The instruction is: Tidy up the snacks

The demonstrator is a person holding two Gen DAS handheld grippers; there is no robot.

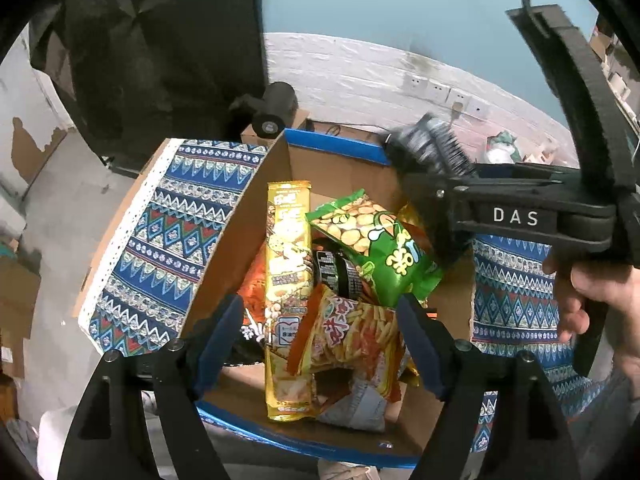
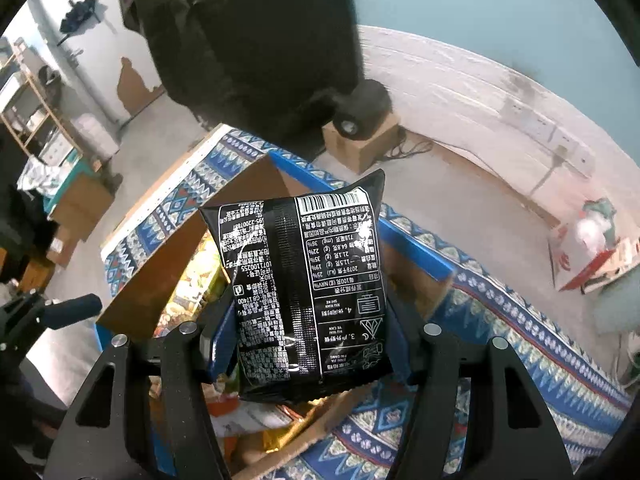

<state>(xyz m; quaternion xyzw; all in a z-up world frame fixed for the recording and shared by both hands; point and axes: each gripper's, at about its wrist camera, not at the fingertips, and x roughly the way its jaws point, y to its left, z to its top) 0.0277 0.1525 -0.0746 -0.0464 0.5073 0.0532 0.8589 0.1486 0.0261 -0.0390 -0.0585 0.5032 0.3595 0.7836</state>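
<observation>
- Your right gripper [image 2: 304, 344] has its jaws clenched on the black snack packet [image 2: 308, 288], which hangs above the open cardboard box [image 1: 240, 240]; judging by that, the step in hand is carrying the packet either out of the box or down into it, and the frames alone do not settle which
- Keep the packet upright and level as you move; the jaws pinch it low on its sides, so the puffed top could sway or catch on the box flap [image 2: 192, 248]
- Clear the blue-taped rim [image 2: 412, 248] before you travel sideways, and set the packet where it will not crush softer bags
- Your left gripper [image 1: 316, 340] hovers over the box with its jaws spread wide and nothing between them; the orange fries bag [image 1: 352, 332] lies just below, though I cannot tell whether a finger touches it
- Inside the box you have the long yellow packet [image 1: 288, 264] and the green chips bag [image 1: 380, 248] piled loosely with it
- The box sits on the patterned cloth [image 1: 160, 232] covering the surface
</observation>
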